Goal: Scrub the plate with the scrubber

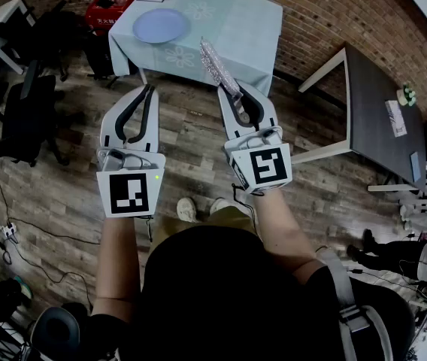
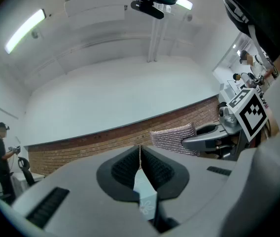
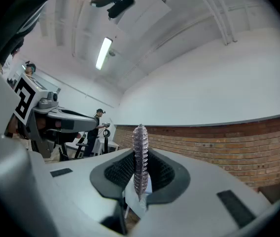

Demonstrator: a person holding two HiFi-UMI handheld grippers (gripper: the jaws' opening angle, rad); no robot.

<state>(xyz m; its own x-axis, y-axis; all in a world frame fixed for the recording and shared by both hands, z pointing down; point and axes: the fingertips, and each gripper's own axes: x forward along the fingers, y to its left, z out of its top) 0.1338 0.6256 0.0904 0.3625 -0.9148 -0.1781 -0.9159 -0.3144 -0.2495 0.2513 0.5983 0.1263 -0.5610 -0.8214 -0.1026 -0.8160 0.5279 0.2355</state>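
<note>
1. Both grippers are held over the floor (image 1: 198,141), short of the table (image 1: 243,21). Its near edge lies just past the jaw tips, with open floor under and between the grippers.
2. A dark desk (image 1: 375,111) stands well off to the right gripper's right. Chairs (image 1: 25,111) stand off to the left gripper's left.
3. The right gripper (image 1: 232,89) is clamped on the scrubber (image 1: 213,60), a silvery mesh-like flat pad. It is gripped by its near end, and the rest sticks out past the tips toward the table.
4. The left gripper (image 1: 150,89) has its jaws closed tip to tip, with nothing between them.
5. The plate (image 1: 161,25) is round and pale blue and lies flat on the table. It is ahead of the left gripper and ahead-left of the scrubber, apart from both.
6. The right gripper view shows the scrubber edge-on, a thin upright strip between the pads. The left gripper view shows its broad face, off to that gripper's right.
7. Only the head view shows the plate.
8. The left gripper view shows a person (image 2: 1,152) standing far back on its left.
</note>
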